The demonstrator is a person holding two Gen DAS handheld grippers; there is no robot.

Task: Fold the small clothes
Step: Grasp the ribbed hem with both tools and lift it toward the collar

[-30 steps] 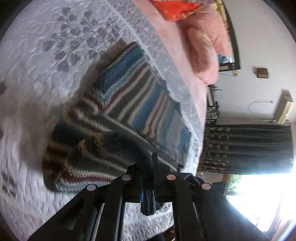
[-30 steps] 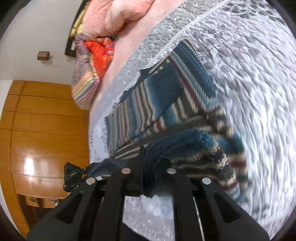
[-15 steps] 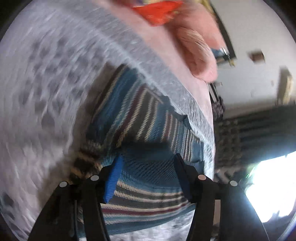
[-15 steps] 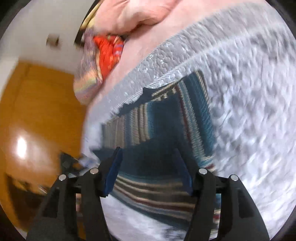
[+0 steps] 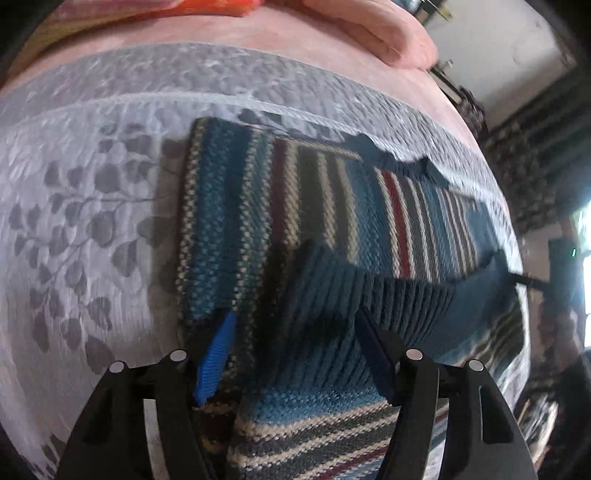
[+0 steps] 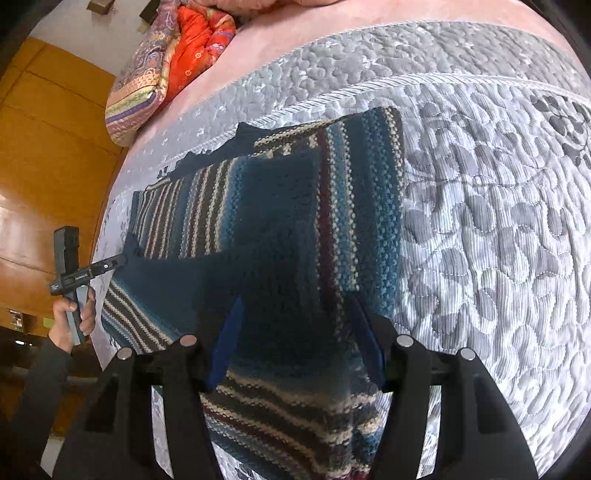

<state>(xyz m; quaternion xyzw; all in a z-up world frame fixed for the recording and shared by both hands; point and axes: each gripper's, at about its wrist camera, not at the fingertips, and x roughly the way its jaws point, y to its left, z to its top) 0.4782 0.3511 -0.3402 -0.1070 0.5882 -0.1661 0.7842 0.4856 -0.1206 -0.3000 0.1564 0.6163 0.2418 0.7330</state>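
A knitted sweater (image 5: 258,206) striped in blue, grey, cream and dark red lies flat on the grey quilted bedspread (image 5: 74,221). A dark blue ribbed edge (image 5: 373,295) is folded over onto its body. My left gripper (image 5: 295,321) hovers just above that fold, open, with nothing between its blue pads. In the right wrist view the same sweater (image 6: 280,206) fills the middle, and my right gripper (image 6: 295,306) stands open over its near part, holding nothing. At the sweater's left edge the left gripper (image 6: 74,273) shows small, held in a hand (image 6: 75,314).
Behind the bedspread (image 6: 480,221) runs a pink blanket (image 5: 369,22) along the far side of the bed. An orange-red cloth (image 6: 199,40) and a patterned pillow (image 6: 136,85) lie at the back left. A wooden wardrobe (image 6: 44,147) stands beyond the bed's left edge.
A second ago both grippers were shut on lifted sweater fabric. They have opened and let it go; the folded part now lies on the sweater, and both views have levelled out.
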